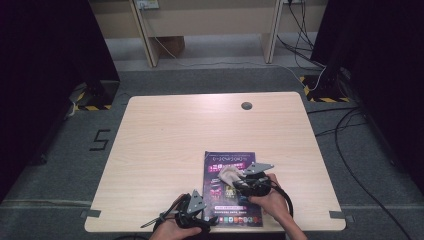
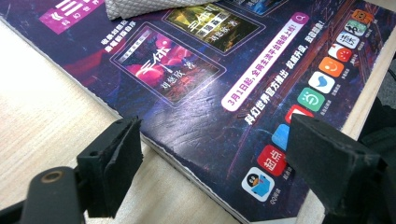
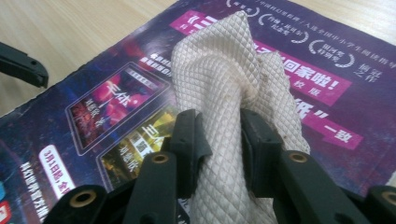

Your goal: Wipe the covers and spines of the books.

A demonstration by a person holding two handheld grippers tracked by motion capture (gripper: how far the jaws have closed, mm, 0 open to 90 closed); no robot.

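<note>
A purple magazine [image 1: 235,160] with printed pictures and app icons lies flat on the wooden table, near its front edge. A cream quilted cloth [image 1: 229,175] sits bunched on the cover. My right gripper [image 1: 241,182] comes in from the right and is shut on the cloth. In the right gripper view, both black pads pinch a fold of the cloth [image 3: 224,70] above the magazine [image 3: 116,102], the right gripper [image 3: 223,135] squeezing it tight. My left gripper [image 1: 202,212] rests at the magazine's near left corner. Its jaws stand open around that corner [image 2: 212,140], holding nothing.
The light wooden table [image 1: 170,145] stretches away behind the magazine, with a dark cable hole [image 1: 246,105] near its far edge. The front edge lies just under my hands. Cables [image 1: 350,165] run over the grey floor at the right.
</note>
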